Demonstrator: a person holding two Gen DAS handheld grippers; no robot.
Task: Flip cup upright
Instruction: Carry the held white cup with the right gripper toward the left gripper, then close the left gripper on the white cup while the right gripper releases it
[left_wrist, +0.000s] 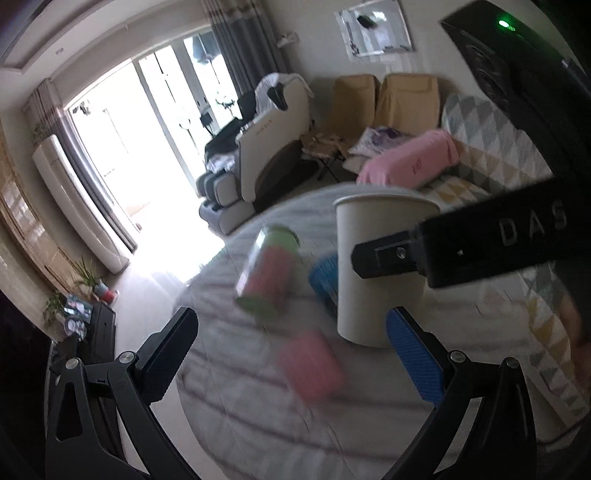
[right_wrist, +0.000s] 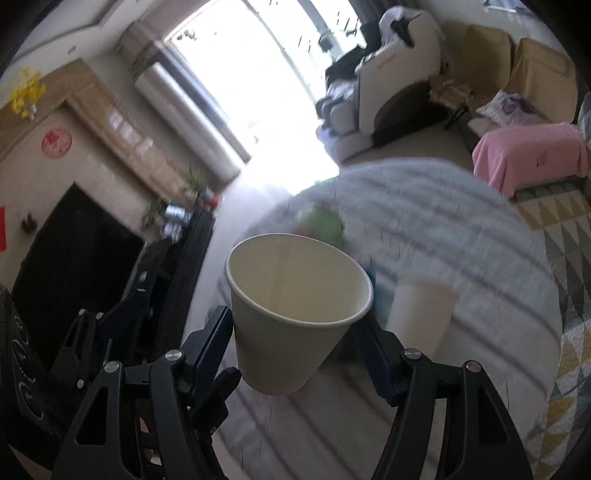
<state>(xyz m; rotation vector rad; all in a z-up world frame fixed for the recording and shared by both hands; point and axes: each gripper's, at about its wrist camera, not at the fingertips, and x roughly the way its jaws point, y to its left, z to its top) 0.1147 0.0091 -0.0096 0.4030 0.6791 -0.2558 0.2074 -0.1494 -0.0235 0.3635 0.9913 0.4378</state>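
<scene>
Cream paper cup sits clamped between the right tongs, mouth up, long axis near vertical, lifted above the grey-covered bench. Left tongs hang open and empty nearby. Beneath wait a green-pink can, pink block and second cup, crowding any set-down spot.

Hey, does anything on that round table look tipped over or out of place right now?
Yes. A green and pink can lies on its side on the grey table. The paper cup in the right claw is mouth-up, slightly tilted.
</scene>
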